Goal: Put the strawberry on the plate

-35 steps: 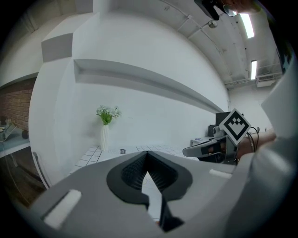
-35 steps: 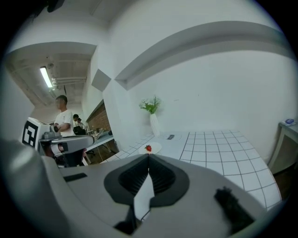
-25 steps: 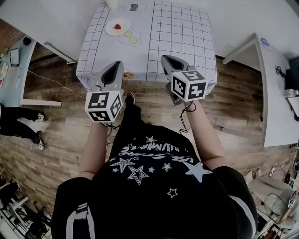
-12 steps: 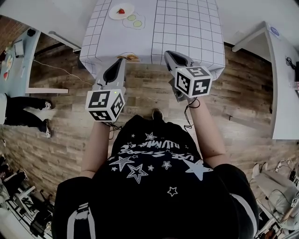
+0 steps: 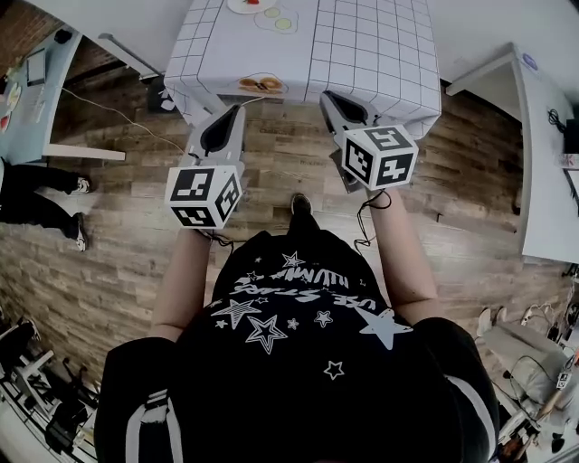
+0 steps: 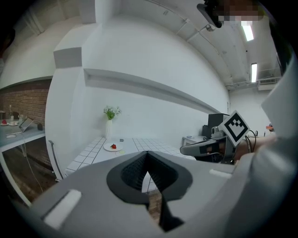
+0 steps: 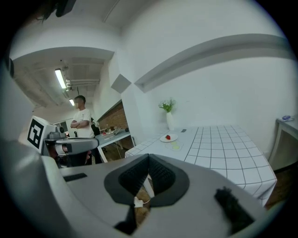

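A red strawberry (image 6: 113, 146) lies on a small white plate (image 6: 110, 148) at the far left of the grid-patterned table (image 5: 362, 54). It also shows as the strawberry (image 7: 167, 137) on the plate (image 7: 172, 138) in the right gripper view. In the head view only the plate's edge (image 5: 242, 7) shows at the top border. My left gripper (image 5: 232, 116) and right gripper (image 5: 331, 98) hang over the wooden floor, short of the table's near edge. Both are shut with nothing between their fingers.
Two green slices (image 5: 278, 18) lie beside the plate, and a white vase with flowers (image 7: 169, 120) stands behind it. A brown printed patch (image 5: 260, 84) is on the cloth's hanging front. Other white tables (image 5: 543, 154) stand right and left. A person (image 7: 83, 122) stands far left.
The view has drawn back from the table: it has slid toward the top of the head view, and both grippers now hang over the floor instead of the table edge.
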